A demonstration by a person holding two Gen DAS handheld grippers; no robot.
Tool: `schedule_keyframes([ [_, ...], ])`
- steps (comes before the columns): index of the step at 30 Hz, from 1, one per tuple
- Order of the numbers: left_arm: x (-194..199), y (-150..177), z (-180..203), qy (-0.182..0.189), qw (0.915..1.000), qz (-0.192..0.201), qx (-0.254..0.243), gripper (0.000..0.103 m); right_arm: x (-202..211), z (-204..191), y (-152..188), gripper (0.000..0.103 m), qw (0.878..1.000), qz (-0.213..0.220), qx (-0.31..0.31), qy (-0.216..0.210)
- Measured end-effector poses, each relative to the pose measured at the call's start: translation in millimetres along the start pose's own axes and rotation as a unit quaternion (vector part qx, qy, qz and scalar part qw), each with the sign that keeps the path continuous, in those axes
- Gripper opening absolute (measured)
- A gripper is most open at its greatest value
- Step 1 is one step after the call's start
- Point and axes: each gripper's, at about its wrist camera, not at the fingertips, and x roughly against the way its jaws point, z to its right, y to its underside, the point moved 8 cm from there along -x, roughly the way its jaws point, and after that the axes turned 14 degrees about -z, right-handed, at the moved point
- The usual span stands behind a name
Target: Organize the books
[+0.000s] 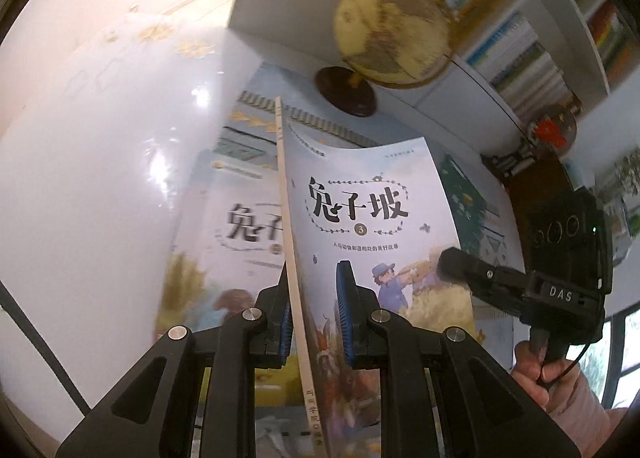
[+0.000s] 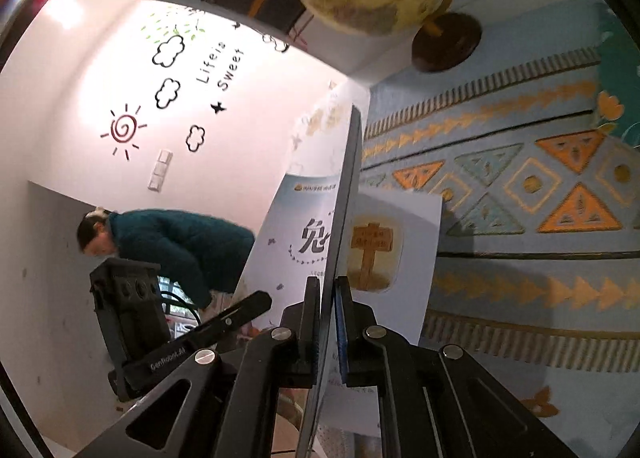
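Pale-blue book no. 3 (image 1: 360,218), black title in Chinese characters, is held up off the rug, spine edge twd the left wrist cam, front cover bowing to the right. Left gripper (image 1: 316,310) pinches it near the spine, blue pads pressed on either side of the cover. Right gripper (image 1: 452,258) comes in from the right and bites the same book at the opposite edge; in the right wrist view its jaws (image 2: 330,318) are closed tight on the thin edge, seen edge-on. A hand (image 1: 556,378) w/ a pale sleeve grips the right handle.

Under it, flat on the patterned blue rug (image 2: 520,218), lies a 2nd book (image 1: 236,226) w/ the same title; a back cover w/ a signpost picture (image 2: 376,250) shows just behind the held book, prob. another vol., hard to say. Globe (image 1: 392,34) on a dark base stands beyond, by the white bookshelf (image 1: 520,38) full of books. A person in a teal jacket (image 2: 180,242) bends over by the decal wall.
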Motion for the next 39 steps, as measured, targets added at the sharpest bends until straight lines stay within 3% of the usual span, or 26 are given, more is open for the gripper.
schedule_keyframes([
  [16,-27,8,-57,-0.025,0.9981,-0.032,0.047,0.015,-54,18,-10,0.007,0.998,-0.041,-0.035,0.018],
  [29,-35,10,-71,-0.040,0.9965,-0.040,0.062,0.018,-76,20,-3,0.007,0.996,-0.062,-0.040,0.040],
  [39,-42,12,-75,-0.096,0.9926,-0.055,0.050,0.028,-84,26,5,0.007,0.995,-0.070,-0.058,0.047],
])
